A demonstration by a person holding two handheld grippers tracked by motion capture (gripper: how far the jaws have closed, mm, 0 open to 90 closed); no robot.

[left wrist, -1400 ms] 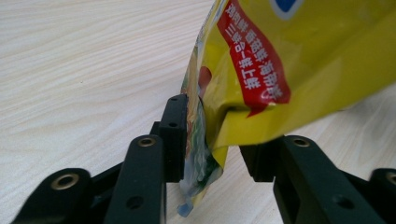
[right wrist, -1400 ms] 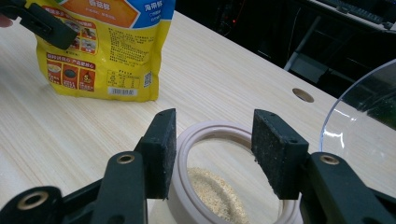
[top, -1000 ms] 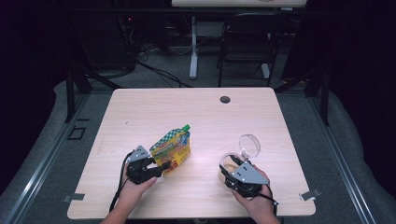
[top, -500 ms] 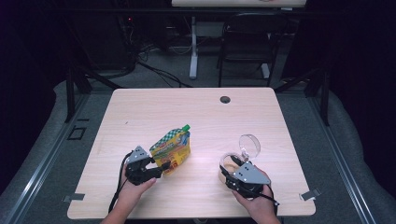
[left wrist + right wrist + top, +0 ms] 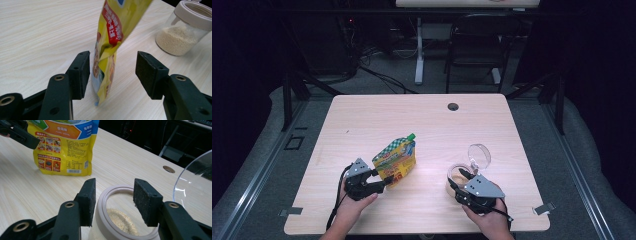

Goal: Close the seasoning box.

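Note:
A yellow snack pouch [image 5: 396, 162] with a green cap stands upright left of the table's middle. My left gripper [image 5: 384, 182] is open at its near lower corner. The pouch's edge [image 5: 110, 37] is between the pads without either pressing, and the jaws have just been opening. A glass jar [image 5: 452, 173] of pale grains stands to the right, its clear lid [image 5: 479, 155] flipped back. My right gripper [image 5: 460, 176] is open over the jar's near rim [image 5: 105, 220]. Its jaws have just been closing a little. One pad is beside the rim, the other over the mouth.
The wooden table [image 5: 412, 120] has a round cable hole [image 5: 453, 106] near its far edge. A dark chair [image 5: 477, 45] and desk legs stand beyond it. The left gripper [image 5: 15, 132] appears by the pouch [image 5: 65, 147] in the right gripper view. The jar [image 5: 180, 32] appears in the left gripper view.

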